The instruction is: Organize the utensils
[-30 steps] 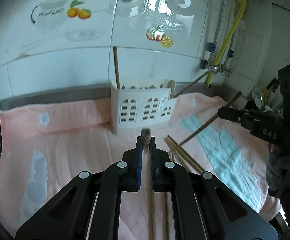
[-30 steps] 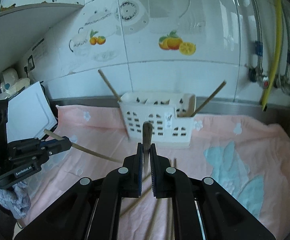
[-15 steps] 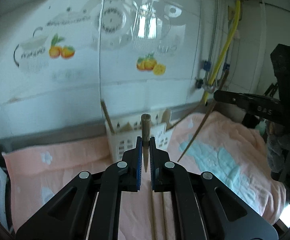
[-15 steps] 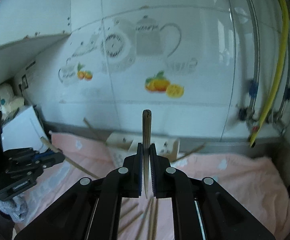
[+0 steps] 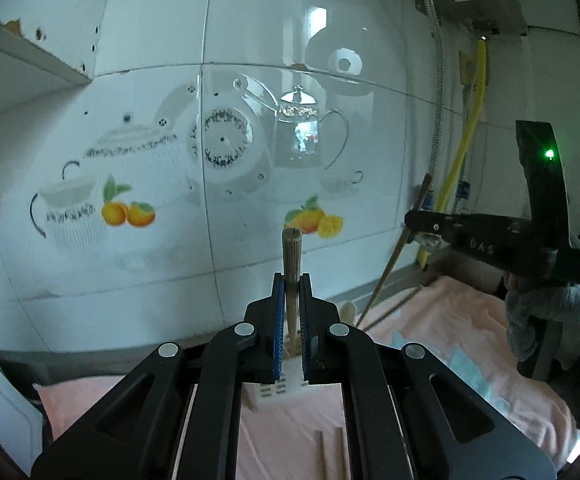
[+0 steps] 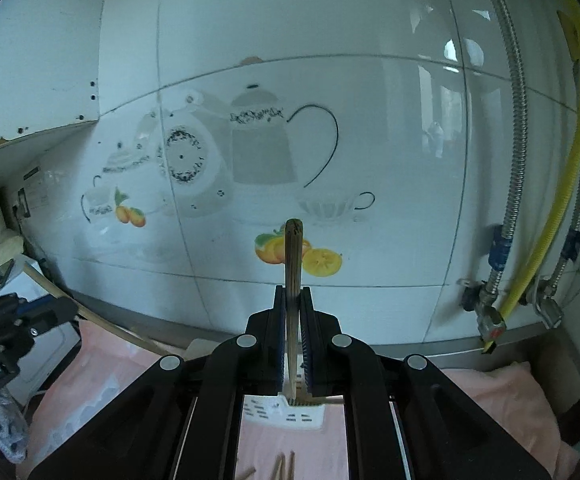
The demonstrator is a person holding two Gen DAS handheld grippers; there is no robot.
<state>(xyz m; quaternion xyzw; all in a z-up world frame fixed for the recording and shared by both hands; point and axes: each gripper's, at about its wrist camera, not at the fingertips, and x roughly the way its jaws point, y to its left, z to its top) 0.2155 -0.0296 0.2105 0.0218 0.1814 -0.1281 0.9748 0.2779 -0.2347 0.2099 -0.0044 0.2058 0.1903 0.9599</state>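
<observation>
My left gripper (image 5: 290,282) is shut on a pale wooden chopstick (image 5: 291,254) that sticks up past its fingertips. Low between its fingers shows the white slotted utensil holder (image 5: 274,394). My right gripper (image 6: 291,294) is shut on a darker chopstick (image 6: 293,256), also pointing up. The holder (image 6: 286,410) lies just below its fingers. Each view catches the other gripper from the side: the right gripper (image 5: 419,226) with its chopstick (image 5: 389,264) slanting down, the left gripper (image 6: 56,312) with its stick (image 6: 102,322). Both are raised above the holder.
A pink towel (image 5: 469,328) covers the counter, with loose chopsticks (image 6: 284,466) near the front. The tiled wall (image 6: 329,140) stands close ahead. A yellow hose (image 6: 561,220) and metal pipes with valves (image 6: 489,320) run down on the right. A shelf (image 5: 30,56) juts out at the upper left.
Both grippers have risen with their chopsticks still clamped. The holder and towel have dropped to the bottom of each view, and the wall now fills most of it.
</observation>
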